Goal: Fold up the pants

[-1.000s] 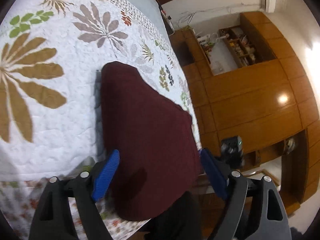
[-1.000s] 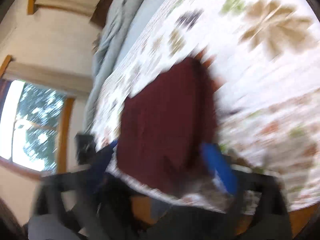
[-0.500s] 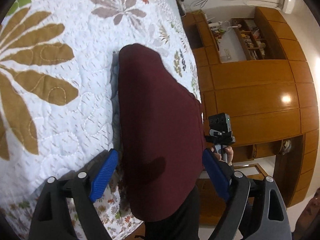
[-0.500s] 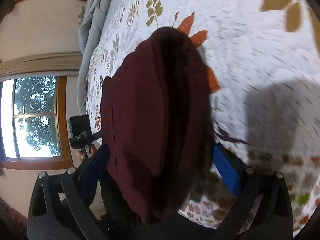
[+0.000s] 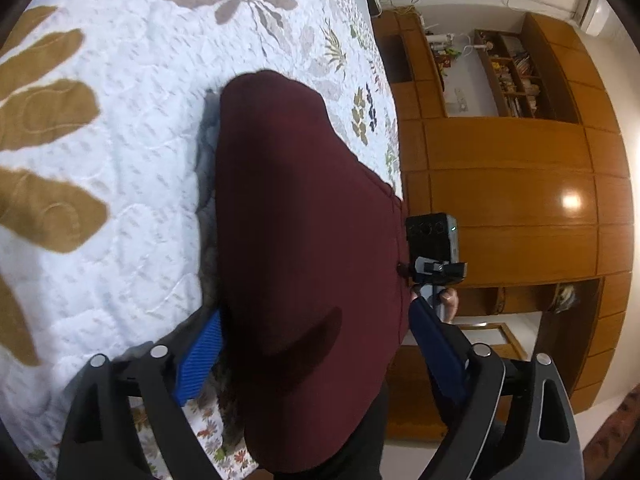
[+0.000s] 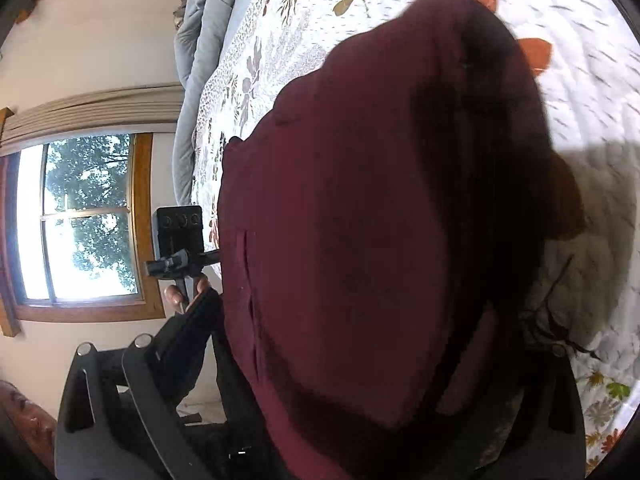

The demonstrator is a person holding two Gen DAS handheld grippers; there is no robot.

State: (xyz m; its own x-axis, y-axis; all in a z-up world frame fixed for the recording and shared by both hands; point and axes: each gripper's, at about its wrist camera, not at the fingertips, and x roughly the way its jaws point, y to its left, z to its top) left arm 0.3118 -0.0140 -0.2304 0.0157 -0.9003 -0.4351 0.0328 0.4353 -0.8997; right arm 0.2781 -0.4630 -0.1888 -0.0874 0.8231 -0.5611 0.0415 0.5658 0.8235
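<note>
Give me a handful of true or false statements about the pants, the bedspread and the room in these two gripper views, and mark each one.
1. The pants are maroon. True.
2. The pants lie on a plain grey sheet. False: they lie on a white quilted bedspread with a leaf print.
3. The left hand-held gripper has blue pads on its fingers, and the pants sit between them. True; its jaws are opening.
4. A wooden wall of cabinets stands past the bed in the left wrist view. True.
5. The window in the right wrist view shows a night sky. False: it shows daylight and trees.
6. The pants are spread out full length. False: they are folded into a compact stack.
</note>
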